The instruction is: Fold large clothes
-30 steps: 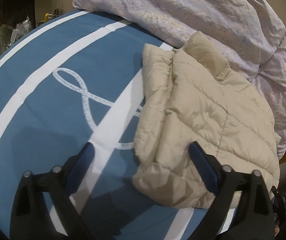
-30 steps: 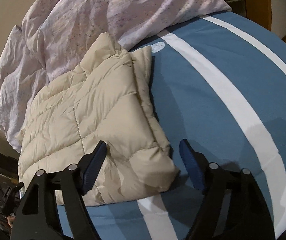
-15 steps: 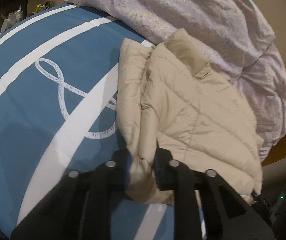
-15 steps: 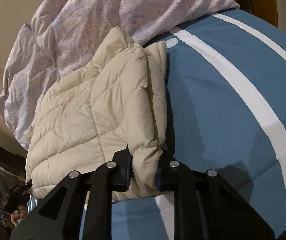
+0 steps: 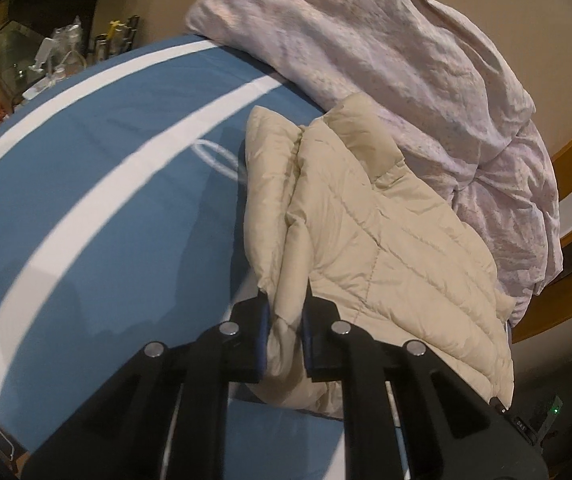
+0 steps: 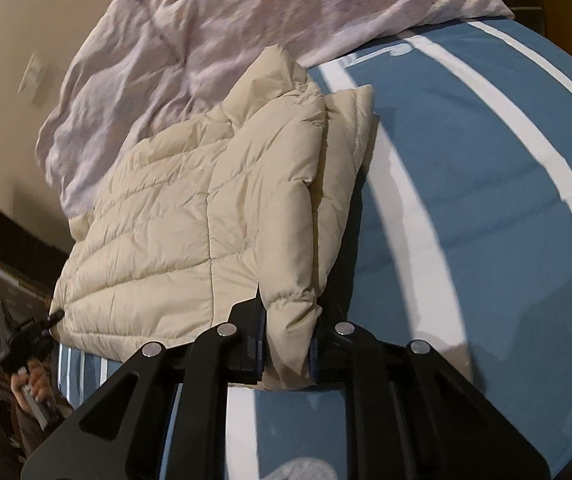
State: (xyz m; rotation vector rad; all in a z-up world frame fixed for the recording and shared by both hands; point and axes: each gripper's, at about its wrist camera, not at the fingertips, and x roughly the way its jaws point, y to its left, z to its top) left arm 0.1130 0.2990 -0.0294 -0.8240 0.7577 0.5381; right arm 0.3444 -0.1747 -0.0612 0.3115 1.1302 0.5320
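Counting one cream puffer jacket [image 5: 386, 248], lying folded on the blue bedspread [image 5: 118, 184] of a bed, its far end resting against one rumpled lilac duvet [image 5: 386, 52]; counting two grippers, each clenched on a near corner of that jacket. Left gripper [image 5: 284, 336] pinching a bunched fold of the jacket's edge between blue pads; right gripper [image 6: 286, 344] squeezing the other corner [image 6: 290, 304] the same way. Counting two white stripes curving across the bedspread in the left wrist view, plus part of a white looped line just beside the jacket. Reading no brand, label or legible writing anywhere; a small white mark on the stripe in the right wrist view staying too blurred to read. Showing only in the left wrist view: a cluttered surface [image 5: 66, 56] with bottles beyond the bed. Showing only in the right wrist view: a wall switch plate [image 6: 32, 78], and a hand [image 6: 36, 380] gripping a black handle at the lower left.
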